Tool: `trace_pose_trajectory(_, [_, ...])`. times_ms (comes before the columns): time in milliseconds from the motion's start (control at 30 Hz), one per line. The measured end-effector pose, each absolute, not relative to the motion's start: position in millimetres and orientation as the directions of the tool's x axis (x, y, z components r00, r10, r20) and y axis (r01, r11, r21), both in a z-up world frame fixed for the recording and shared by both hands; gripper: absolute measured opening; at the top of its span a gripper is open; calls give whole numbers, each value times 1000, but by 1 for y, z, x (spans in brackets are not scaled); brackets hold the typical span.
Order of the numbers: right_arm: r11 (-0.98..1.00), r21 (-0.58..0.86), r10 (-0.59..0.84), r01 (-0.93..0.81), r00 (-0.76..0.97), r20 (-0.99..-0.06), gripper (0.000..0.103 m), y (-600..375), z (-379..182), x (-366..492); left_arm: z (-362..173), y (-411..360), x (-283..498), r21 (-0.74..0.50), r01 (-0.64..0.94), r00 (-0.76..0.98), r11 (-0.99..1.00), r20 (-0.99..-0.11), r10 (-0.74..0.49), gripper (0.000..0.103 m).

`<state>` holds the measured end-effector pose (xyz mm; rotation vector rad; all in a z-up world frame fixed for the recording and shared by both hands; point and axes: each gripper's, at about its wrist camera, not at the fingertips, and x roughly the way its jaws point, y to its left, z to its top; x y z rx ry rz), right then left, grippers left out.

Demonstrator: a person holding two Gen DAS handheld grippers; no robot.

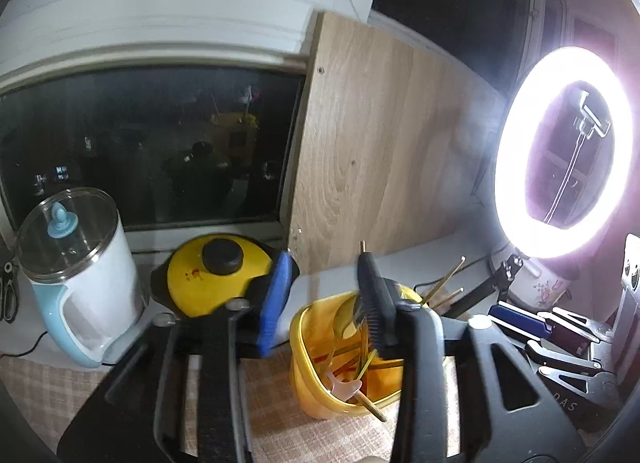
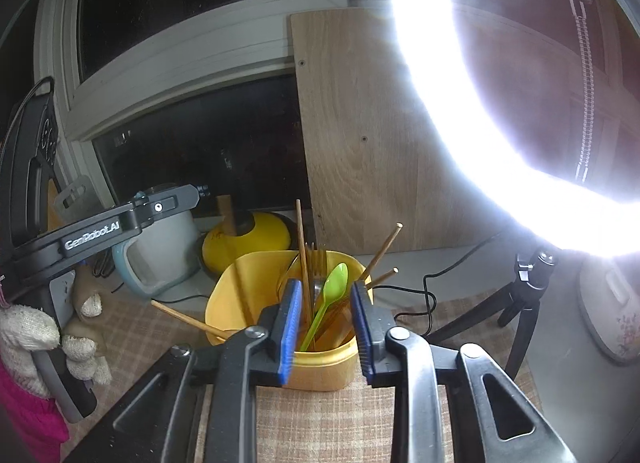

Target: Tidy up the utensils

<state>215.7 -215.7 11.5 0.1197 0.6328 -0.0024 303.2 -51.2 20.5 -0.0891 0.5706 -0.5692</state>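
Blue-padded jaws of the right gripper (image 2: 326,327) are being held apart over the yellow utensil holder (image 2: 320,367), with nothing pressed between them. A green plastic spoon (image 2: 330,299), a fork (image 2: 318,263) and wooden chopsticks (image 2: 302,247) are standing inside the holder at 12 o'clock from the pads. The left gripper (image 1: 320,303) is also being held open, empty, above the same holder. A ring light (image 2: 500,135) is glaring at 2 o'clock.

Yellow holder (image 2: 320,363) – glossy plastic; chopsticks (image 2: 382,249) – wood; green spoon (image 2: 334,287) – shiny plastic.
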Motion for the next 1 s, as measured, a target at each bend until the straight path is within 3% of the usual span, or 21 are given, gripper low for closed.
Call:
trace_pose_trajectory(233, [993, 117, 42, 30, 825, -564, 28, -218, 27, 194, 43, -32, 281, -233, 473, 731, 849, -435, -526, 37])
trace_pose_trajectory(800, [993, 121, 69, -17, 894, -443, 52, -219, 76, 112, 87, -10, 187, -142, 474, 795, 869, -354, -492, 37])
trace_pose_trajectory(833, [993, 119, 70, -19, 895, -440, 54, -218, 77, 108, 88, -9, 180, -138, 473, 798, 870, -351, -490, 38])
trace_pose_trajectory(1000, [993, 115, 73, -28, 908, -413, 66, -218, 84, 85, 91, -7, 148, -98, 452, 822, 887, -339, -457, 69])
